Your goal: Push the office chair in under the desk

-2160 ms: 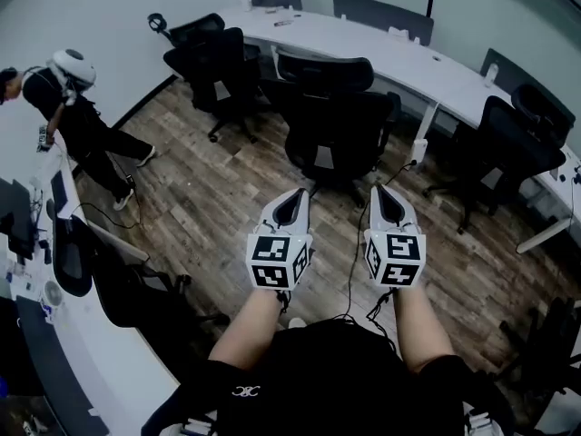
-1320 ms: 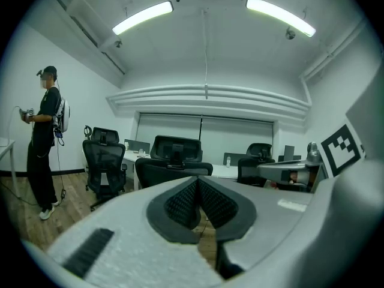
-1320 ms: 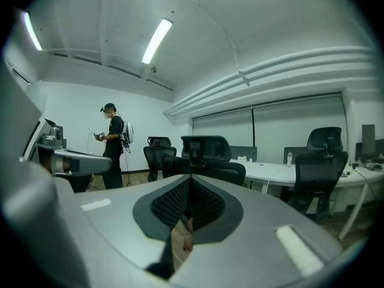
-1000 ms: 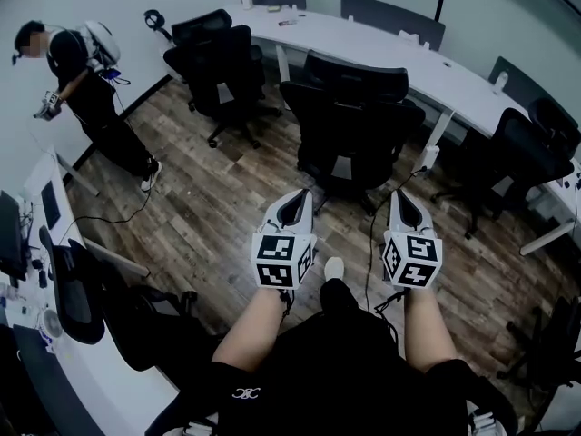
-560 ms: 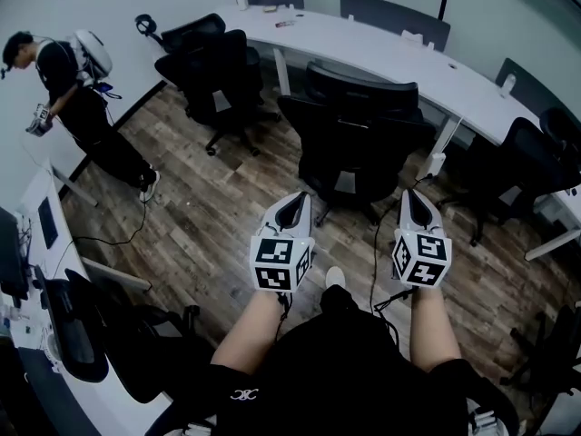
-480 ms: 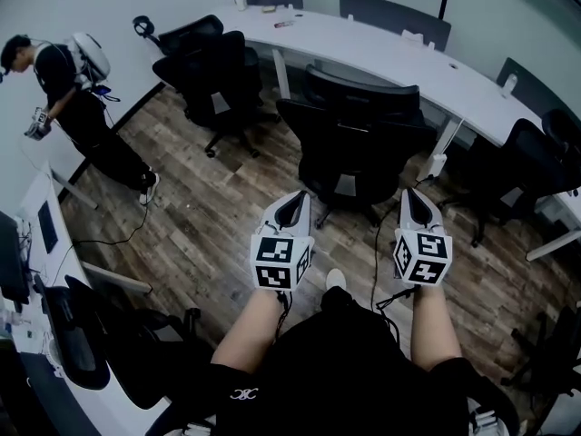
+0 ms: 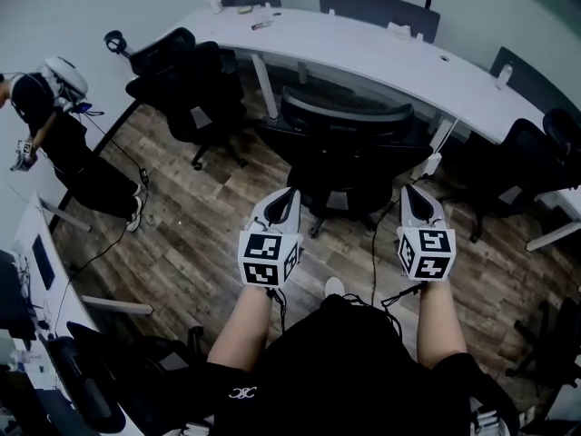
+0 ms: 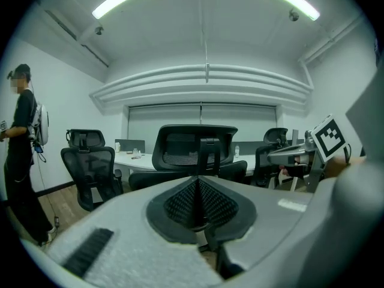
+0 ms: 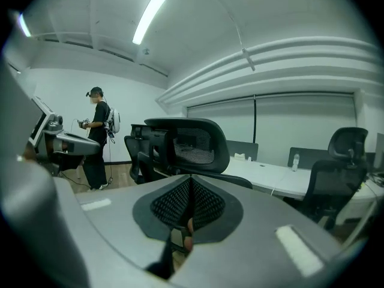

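I see two grippers: the left gripper [image 7: 282, 194] and right gripper [image 7: 414, 192], both pinched shut on nothing. One office chair [image 7: 349, 143] stands just ahead of them, by the long desk [image 7: 363, 48]. Its wheels are hard to see. One person [image 7: 64, 143] is cut off.

The office chair [image 7: 349, 153] has a black mesh back in a matt plastic frame. Behind it the surface [image 7: 381, 57] is smooth matt white, and the floor [image 7: 195, 234] beneath it is grained brown-grey wood planking. The left gripper [image 7: 282, 194] and right gripper [image 7: 416, 193] are matt grey plastic, their fingers [image 8: 180, 204] faced with black, finely ribbed pads.
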Available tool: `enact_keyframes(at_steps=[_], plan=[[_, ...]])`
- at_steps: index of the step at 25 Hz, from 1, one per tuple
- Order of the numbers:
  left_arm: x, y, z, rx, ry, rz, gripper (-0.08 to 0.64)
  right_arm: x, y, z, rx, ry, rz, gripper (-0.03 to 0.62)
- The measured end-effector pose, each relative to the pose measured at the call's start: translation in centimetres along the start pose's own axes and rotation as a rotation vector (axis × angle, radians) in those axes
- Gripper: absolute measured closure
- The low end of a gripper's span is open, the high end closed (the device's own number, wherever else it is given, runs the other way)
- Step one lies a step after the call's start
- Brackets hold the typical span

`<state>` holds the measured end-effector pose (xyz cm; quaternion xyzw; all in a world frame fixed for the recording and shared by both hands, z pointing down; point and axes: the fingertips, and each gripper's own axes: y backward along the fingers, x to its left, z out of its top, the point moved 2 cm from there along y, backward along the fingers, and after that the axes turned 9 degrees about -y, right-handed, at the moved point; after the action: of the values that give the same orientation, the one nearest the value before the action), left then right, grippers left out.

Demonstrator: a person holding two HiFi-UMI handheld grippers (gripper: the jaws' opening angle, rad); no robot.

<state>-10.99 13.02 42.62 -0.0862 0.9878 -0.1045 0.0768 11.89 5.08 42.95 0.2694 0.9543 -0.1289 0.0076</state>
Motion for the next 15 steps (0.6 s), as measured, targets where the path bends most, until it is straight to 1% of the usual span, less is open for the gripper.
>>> enact_keyframes(at_steps=[2, 5, 8, 9, 11, 13, 15], plan=[[0.5, -1.6, 0.2, 0.003, -0.014, -0.028, 0.537, -0.8, -1.1, 0.2, 0.020, 0.040, 0.015, 0.580], [1.6, -3.9, 0.6, 0.003, -0.064, -0.084, 0.494, -2.0, -3.0, 0.7, 0.056, 0.142, 0.061, 0.543], [3.2, -5.9, 1.0, -0.019, -0.152, -0.118, 0.468, -3.6, -4.8, 1.2, 0.113, 0.274, 0.121, 0.503], [3.8, -6.6, 1.0, -0.020, -0.177, -0.126, 0.452, -4.2, -5.5, 1.3, 0.137, 0.315, 0.141, 0.489], [5.0, -8.1, 1.0, -0.009, -0.229, -0.151, 0.397, -5.7, -6.7, 1.5, 0.177, 0.387, 0.170, 0.454], [6.0, -9.8, 1.0, 0.014, -0.308, -0.184, 0.351, -7.5, -8.1, 1.8, 0.208, 0.434, 0.185, 0.424], [6.8, -11.5, 1.0, 0.054, -0.412, -0.224, 0.309, -9.0, -9.4, 1.9, 0.233, 0.464, 0.201, 0.399]])
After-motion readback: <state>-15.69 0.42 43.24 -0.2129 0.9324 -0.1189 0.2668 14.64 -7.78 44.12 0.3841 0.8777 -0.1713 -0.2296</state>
